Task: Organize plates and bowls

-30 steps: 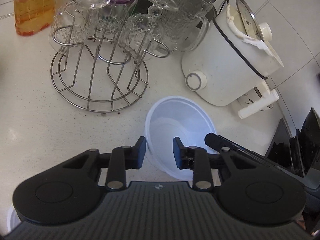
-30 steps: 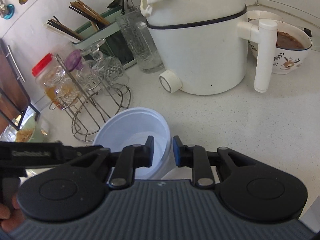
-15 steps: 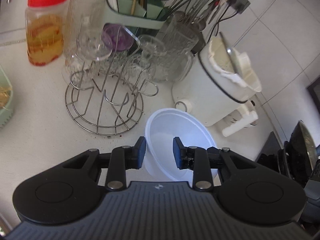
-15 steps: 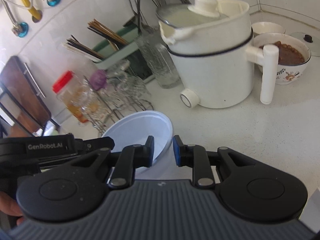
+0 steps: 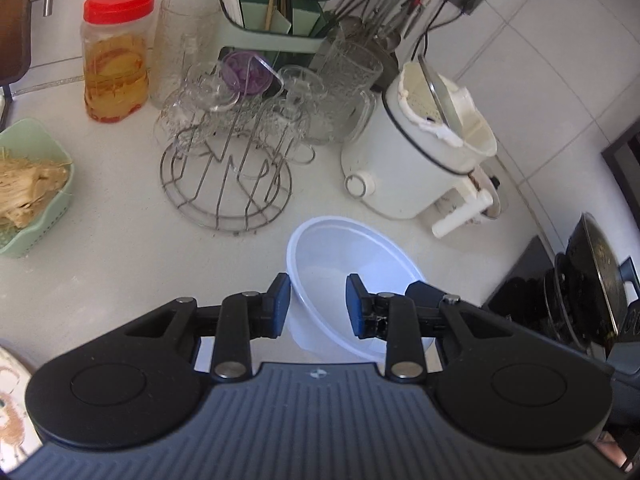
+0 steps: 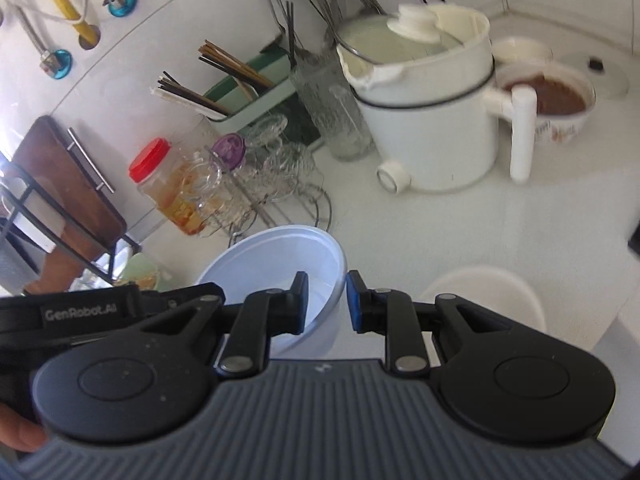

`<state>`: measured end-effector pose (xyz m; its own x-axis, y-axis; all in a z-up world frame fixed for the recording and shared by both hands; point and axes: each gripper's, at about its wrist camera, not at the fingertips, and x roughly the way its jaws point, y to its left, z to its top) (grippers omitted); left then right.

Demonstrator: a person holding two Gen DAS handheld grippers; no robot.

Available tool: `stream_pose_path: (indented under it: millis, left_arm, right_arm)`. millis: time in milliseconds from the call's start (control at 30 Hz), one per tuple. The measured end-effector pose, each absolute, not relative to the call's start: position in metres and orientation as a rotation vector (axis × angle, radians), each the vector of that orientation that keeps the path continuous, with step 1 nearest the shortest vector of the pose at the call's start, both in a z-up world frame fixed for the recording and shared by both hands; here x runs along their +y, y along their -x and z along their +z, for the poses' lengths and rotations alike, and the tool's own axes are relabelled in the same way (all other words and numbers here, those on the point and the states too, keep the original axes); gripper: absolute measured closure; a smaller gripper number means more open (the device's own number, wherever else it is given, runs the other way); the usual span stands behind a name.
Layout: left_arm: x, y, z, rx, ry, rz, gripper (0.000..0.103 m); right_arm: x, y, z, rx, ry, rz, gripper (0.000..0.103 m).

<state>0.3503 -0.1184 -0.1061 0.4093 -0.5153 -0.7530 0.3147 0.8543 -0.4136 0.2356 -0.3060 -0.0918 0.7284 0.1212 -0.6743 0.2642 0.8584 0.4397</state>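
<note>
While both my tongs pinch opposite walls of the white bowl [image 5: 352, 256], left tongs [image 5: 318, 306] on the near-left rim and right tongs [image 6: 327, 302] on the right rim, it hangs tilted above the counter [image 5: 100, 248]. I judge the thin plastic could flex and slip free, dropping toward the glass rack [image 5: 226, 184] ahead.

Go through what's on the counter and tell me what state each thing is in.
Translucent plastic bowl: empty, held off the counter by both grippers.
Left gripper: shut on the bowl's rim.
Right gripper: shut on the rim.
Electric pot: lid askew.
Red-lidded jar: closed, partly full.
Glasses: upside down on rack.
</note>
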Motion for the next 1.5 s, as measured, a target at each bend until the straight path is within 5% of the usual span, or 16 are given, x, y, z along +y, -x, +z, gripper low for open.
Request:
stream_pose_path:
  millis: [567,1500]
  left_arm:
    - [-0.069,-0.334,-0.083,0.995,0.268,-0.530,0.069]
    - [-0.004,-0.314,-0.129,1.077,0.259,-0.371,0.068]
  right_arm:
    - [-0.269,-0.214,-0.075,0.744,-0.555,-0.029,0.079]
    - [-0.205,-0.237,-0.108,0.886,-0.448,0.115,0.078]
